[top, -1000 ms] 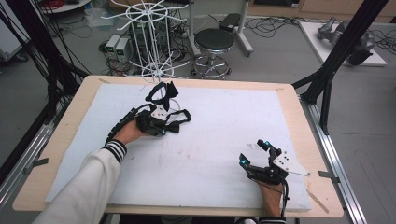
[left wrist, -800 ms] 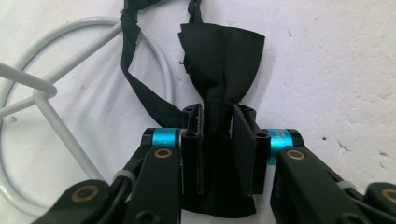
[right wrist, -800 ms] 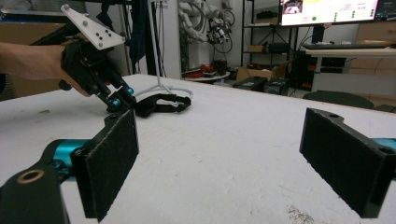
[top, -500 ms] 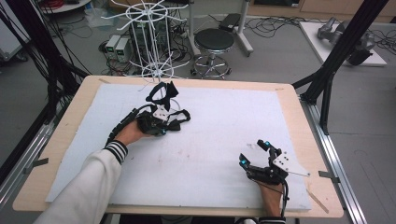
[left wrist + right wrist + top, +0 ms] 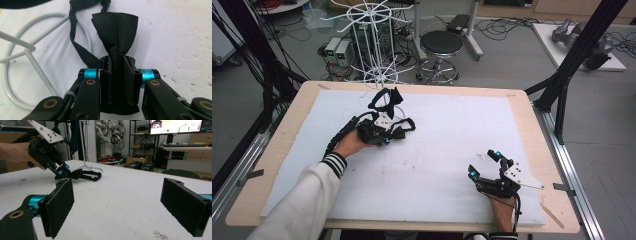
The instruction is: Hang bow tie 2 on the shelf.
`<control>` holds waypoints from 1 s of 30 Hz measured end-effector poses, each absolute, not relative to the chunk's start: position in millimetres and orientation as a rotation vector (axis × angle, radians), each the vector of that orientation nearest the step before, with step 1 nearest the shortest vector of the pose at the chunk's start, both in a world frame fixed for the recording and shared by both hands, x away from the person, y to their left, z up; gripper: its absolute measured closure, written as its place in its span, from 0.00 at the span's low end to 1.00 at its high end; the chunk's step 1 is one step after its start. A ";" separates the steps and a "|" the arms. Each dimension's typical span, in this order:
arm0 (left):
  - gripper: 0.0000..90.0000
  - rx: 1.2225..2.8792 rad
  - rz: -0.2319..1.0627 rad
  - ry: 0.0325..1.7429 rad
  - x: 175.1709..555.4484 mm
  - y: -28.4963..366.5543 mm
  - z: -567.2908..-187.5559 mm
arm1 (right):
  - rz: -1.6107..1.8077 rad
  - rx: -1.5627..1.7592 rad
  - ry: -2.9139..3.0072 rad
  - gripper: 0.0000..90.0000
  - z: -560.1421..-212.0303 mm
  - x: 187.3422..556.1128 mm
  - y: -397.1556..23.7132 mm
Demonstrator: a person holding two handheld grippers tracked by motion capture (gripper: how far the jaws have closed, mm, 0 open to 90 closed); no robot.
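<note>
On white foam mat [image 5: 437,150], pleated black bow tie [image 5: 115,32]

Middle of the black fabric bow tie [image 5: 115,30] hidden between the pads of the left gripper [image 5: 117,75], lower wing tucked under its body. Strap running past the top edge of the left gripper view. White wire stand [image 5: 27,50] cut by the left edge there. Right gripper [image 5: 120,207] pads cropped at the bottom edge in its own view.
</note>
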State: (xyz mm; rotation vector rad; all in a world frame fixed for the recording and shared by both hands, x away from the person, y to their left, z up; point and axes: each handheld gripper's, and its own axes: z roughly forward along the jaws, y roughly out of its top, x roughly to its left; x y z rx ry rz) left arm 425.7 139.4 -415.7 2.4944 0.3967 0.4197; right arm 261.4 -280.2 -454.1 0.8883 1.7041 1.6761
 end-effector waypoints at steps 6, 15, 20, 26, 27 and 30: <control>0.86 2.457 0.435 0.393 418.4 141.8 -412.3 | 1.671 0.882 1.704 0.12 -454.1 261.6 -280.2; 0.85 2.416 0.442 0.383 404.9 146.6 -405.2 | 1.673 0.896 1.711 0.12 -454.0 260.6 -279.5; 0.85 2.357 0.438 0.409 395.1 154.1 -403.0 | 1.666 0.890 1.703 0.12 -454.1 260.5 -279.1; 0.85 2.323 0.426 0.403 385.4 164.0 -400.8 | 1.663 0.892 1.704 0.12 -454.1 259.8 -279.0; 0.85 2.323 0.430 0.400 384.0 165.4 -399.3 | 1.665 0.891 1.702 0.12 -454.3 259.9 -278.9; 0.85 2.277 0.431 0.402 379.2 170.6 -394.8 | 1.664 0.892 1.701 0.12 -454.3 259.8 -278.9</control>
